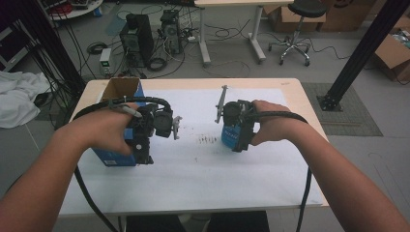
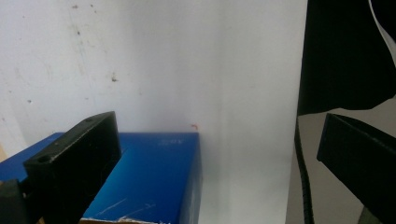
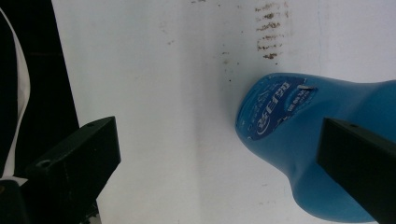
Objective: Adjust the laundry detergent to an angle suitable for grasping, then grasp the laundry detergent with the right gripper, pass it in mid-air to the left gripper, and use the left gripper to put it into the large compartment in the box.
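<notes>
- A lab room with computer towers, loose cables and a stool on the floor lies beyond a wooden table (image 1: pixel 295 92) covered by a white sheet (image 1: pixel 203 169) that carries a few brown smudges.
- The left gripper (image 1: pixel 159 123) hangs over a blue box (image 1: pixel 113 157). Its jaws are spread wide with nothing between them; in the left gripper view the box (image 2: pixel 154 177) sits under the left-hand jaw, reaching partway into the gap, and bare white sheet lies beyond.
- The box stands open at the top, its brown cardboard inside showing at the far end; I cannot tell what is in it, if anything.
- The right gripper (image 1: pixel 237 125) hovers above a blue bottle (image 1: pixel 231 135). Its jaws are also wide apart and empty; in the right gripper view the bottle (image 3: pixel 299 135) lies on its side on the sheet, by the right-hand jaw, labelled end toward the gap.
- Whether the bottle is capped or full cannot be told.
- Risk as I judge it: the bottle is off-centre between the jaws, so closing now could pinch only its rounded shoulder and squirt it sideways or roll it.
- On the left, a jaw coming down on the thin cardboard wall could crush it or tip the box.
</notes>
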### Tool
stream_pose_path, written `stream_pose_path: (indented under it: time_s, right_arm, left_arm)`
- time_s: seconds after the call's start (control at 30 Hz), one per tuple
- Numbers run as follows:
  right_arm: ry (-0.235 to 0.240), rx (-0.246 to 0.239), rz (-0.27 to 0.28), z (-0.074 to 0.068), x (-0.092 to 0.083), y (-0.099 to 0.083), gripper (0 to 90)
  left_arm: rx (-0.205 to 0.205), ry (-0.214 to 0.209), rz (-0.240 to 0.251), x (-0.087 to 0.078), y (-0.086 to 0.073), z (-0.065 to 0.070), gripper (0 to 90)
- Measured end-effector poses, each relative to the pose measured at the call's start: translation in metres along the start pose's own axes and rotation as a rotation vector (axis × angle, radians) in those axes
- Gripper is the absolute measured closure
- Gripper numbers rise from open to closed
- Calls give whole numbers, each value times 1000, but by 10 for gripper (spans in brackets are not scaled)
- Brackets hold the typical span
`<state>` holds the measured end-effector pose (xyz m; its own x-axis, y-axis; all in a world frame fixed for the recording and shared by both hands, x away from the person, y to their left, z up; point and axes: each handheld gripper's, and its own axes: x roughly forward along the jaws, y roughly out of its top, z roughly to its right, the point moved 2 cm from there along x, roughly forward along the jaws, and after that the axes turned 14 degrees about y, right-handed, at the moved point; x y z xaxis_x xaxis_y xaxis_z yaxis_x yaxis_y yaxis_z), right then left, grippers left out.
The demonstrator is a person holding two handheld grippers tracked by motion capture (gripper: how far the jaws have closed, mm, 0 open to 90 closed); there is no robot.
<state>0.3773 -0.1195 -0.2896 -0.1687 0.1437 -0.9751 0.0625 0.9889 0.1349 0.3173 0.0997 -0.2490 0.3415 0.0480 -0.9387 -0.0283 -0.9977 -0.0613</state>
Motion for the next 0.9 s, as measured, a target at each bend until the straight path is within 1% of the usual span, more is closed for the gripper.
stream_pose_path:
  time_s: [0.07,0.13,0.2,0.23,0.27,0.37,0.43,0.5,0.63,0.7,0.77,0.87,0.9]
  right_arm:
    - [1,2,6,-2,-1,1,0]
    - [-10,3,7,-4,-3,2,0]
    - [-11,1,7,-6,-4,3,0]
    - [-14,1,5,-6,-4,4,0]
    - [-17,3,2,-7,-4,4,0]
    - [-16,-2,4,-9,-5,4,0]
    - [-18,-1,0,-10,-4,3,0]
    - [-13,-1,5,-10,-3,1,0]
    - [-12,8,5,-10,-3,-1,0]
    - [-17,9,5,-10,-3,-1,0]
    - [-21,6,15,-11,-3,-2,0]
    - [-22,8,51,-13,-3,-5,0]
    - [-20,4,72,-13,-2,-6,0]
  left_arm:
    - [8,6,-2,-1,0,0,1]
    - [14,13,-8,-3,-1,1,1]
    - [13,15,-10,-5,-2,2,1]
    - [3,20,-5,-5,-3,3,1]
    - [4,20,-12,-6,-4,3,1]
    - [-3,16,-14,-5,-4,6,1]
    - [-1,14,-14,-4,-3,6,1]
    - [4,12,-4,-3,-1,7,1]
    - [9,10,-2,-3,1,7,1]
    - [10,17,-2,-3,1,6,1]
    - [10,14,3,-2,1,6,1]
    - [3,8,5,-1,1,6,1]
    - [3,11,11,1,1,6,1]
